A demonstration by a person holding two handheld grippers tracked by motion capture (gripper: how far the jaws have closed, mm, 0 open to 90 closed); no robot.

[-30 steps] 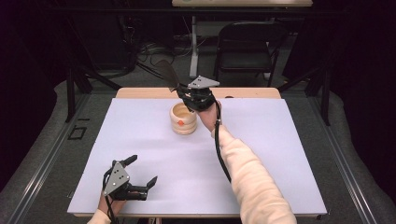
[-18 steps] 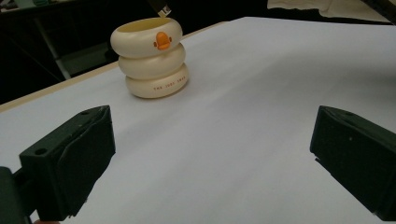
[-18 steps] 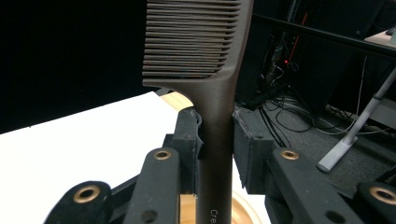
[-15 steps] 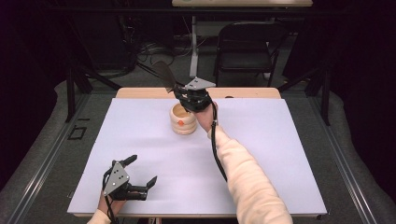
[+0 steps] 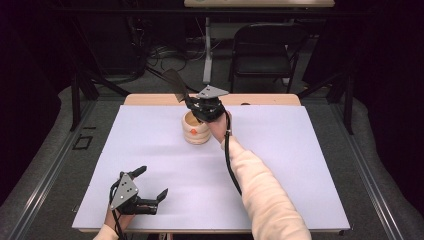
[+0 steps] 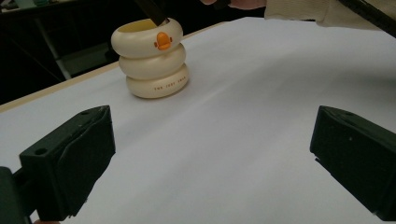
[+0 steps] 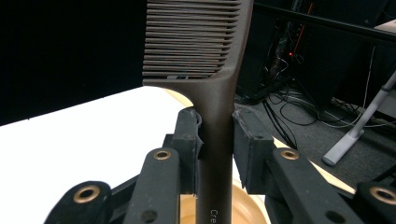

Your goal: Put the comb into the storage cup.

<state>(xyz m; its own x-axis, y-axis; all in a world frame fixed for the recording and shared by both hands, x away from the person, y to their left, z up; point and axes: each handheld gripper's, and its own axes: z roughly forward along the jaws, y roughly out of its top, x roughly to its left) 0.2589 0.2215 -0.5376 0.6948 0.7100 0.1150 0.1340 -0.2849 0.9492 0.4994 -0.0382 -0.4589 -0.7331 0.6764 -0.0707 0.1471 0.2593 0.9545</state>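
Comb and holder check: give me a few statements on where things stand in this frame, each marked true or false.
1. The right tool is shut on the handle of a dark brown comb. True.
2. The comb lies flat on the white table cover. False: it stands up, teeth end uppermost, with its handle going down into the cream holder.
3. The holder looks like three stacked rings with an orange mark on the top one. True.
4. The left tool grips the holder. False: its jaws stand open with nothing between them, near the table's front edge and well away from the holder.
5. The holder has tipped onto its side. False: it stands upright.
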